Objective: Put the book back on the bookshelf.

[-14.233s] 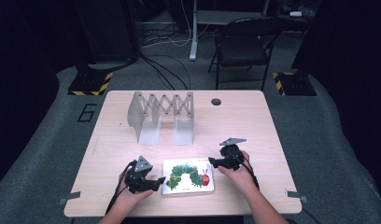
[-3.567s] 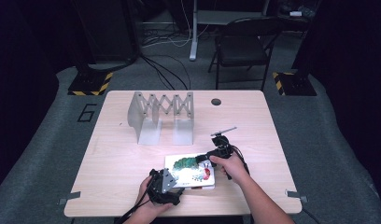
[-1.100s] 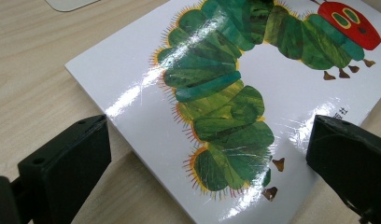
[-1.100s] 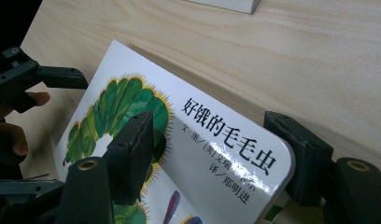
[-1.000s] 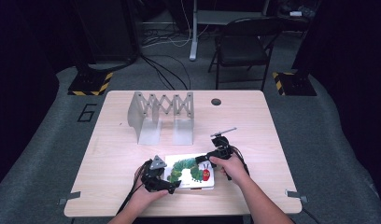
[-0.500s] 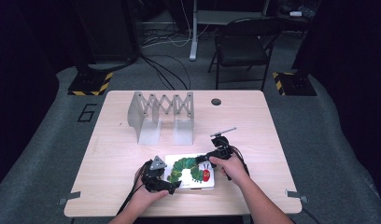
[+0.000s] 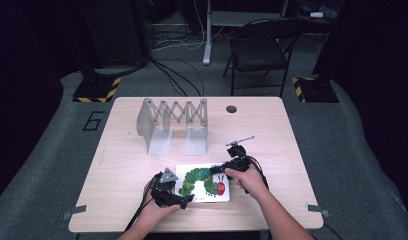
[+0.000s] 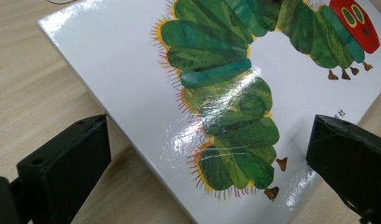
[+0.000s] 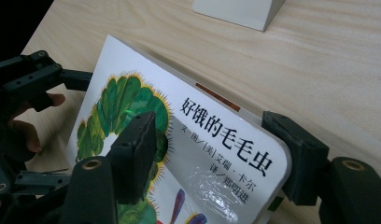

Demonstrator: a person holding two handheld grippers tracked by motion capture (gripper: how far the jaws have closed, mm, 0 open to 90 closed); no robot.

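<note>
right hand-held gripper (image 9: 212,154): we just closed jaws further around caterpillar picture book (image 7: 204,182) corner, lifting | left hand-held gripper (image 8: 212,154): wide open, empty

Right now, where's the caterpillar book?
High view: the caterpillar book lies at the table's near edge, between the left gripper and right gripper, in front of the grey rack.
</note>
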